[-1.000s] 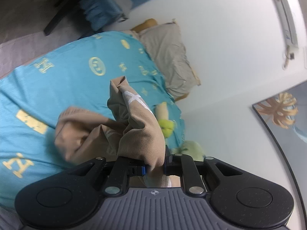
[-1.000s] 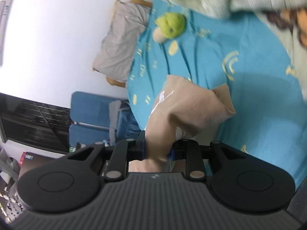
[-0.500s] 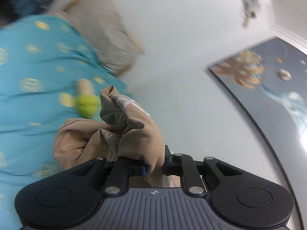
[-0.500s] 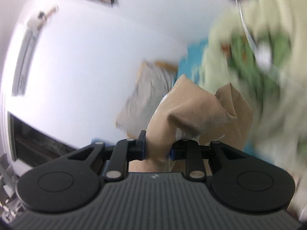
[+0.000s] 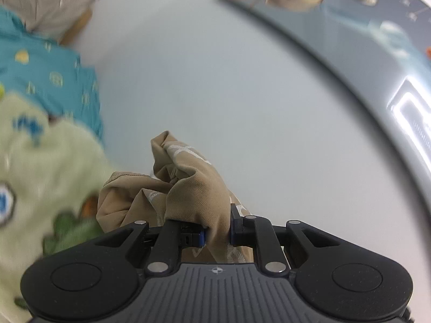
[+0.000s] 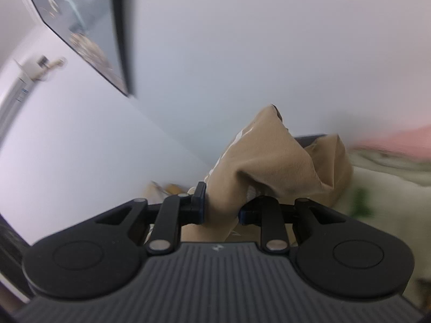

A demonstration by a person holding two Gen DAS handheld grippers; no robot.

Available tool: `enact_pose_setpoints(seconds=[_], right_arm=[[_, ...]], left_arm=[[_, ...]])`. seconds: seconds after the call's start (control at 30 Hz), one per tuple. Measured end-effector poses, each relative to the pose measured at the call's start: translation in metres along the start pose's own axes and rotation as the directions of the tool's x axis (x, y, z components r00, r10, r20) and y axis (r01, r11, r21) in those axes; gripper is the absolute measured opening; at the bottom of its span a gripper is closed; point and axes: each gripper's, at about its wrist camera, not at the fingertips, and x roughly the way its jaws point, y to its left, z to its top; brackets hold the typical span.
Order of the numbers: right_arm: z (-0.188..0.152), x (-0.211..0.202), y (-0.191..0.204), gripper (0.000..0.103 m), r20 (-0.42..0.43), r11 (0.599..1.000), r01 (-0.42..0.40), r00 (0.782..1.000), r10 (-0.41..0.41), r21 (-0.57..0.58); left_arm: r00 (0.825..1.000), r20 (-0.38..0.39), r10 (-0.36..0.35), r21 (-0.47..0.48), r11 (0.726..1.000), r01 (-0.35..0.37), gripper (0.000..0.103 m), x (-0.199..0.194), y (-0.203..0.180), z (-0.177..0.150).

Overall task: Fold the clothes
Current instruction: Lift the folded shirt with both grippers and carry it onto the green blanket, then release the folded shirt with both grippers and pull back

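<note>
The left gripper pinches a bunched fold of the tan garment between its nearly closed fingers, the cloth rising in a crumpled peak ahead of the tips and spilling to their left, a pale printed band showing on the folds; the fabric blocks the view straight ahead between the fingers. The right gripper likewise clamps a gathered wad of the same tan garment, which stands up ahead of the fingers and slumps to their right, covering part of the right finger. Beyond the left fingers, to their left, lies a blurred pale green blanket with blue and green patches, with the teal bedspread dotted in yellow motifs farther out and a beige pillow against the white wall farthest off. Up and right of the left fingers runs a framed picture with a glossy, reflecting surface. From the right wrist, the same framed picture hangs high to the left of the fingers, a wall-mounted unit at the far left edge; to the right the scene is a pale green and pink blur
</note>
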Motion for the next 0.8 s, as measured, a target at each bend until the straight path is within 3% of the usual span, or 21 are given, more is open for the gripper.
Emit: enact_pose_setpoints(seconds=[0.1, 0.23, 0.47, 0.53, 0.67, 0.8], right_arm=[[-0.024, -0.004, -0.023, 0.026, -0.055, 0.999, 0.034, 0.998, -0.035, -0.026], [-0.059, -0.019, -0.046, 0.026, -0.137, 0.998, 0.060, 0.989, -0.061, -0.008], [-0.111, -0.038, -0.070, 0.027, -0.207, 0.992, 0.129, 0.970, -0.125, 0.005], [-0.121, -0.034, -0.079, 0.029, -0.236, 0.987, 0.163, 0.959, -0.154, 0.016], [-0.121, -0.039, -0.085, 0.031, -0.272, 0.981, 0.185, 0.949, -0.162, 0.062], [-0.115, -0.061, -0.066, 0.031, -0.273, 0.971, 0.238, 0.935, -0.226, 0.009]], left_arm=[[0.997, -0.073, 0.007, 0.025, 1.000, -0.005, 0.017, 0.020, 0.022, -0.030], [0.988, -0.148, 0.034, 0.058, 0.998, -0.025, 0.017, 0.010, 0.044, -0.058], [0.968, -0.214, 0.129, 0.098, 0.989, -0.110, 0.020, 0.000, 0.075, -0.100], [0.961, -0.217, 0.173, 0.158, 0.977, -0.141, 0.025, 0.000, 0.081, -0.100], [0.941, -0.210, 0.267, 0.289, 0.936, -0.201, 0.049, -0.008, 0.072, -0.092], [0.944, -0.162, 0.288, 0.351, 0.911, -0.218, 0.072, -0.053, 0.039, -0.083]])
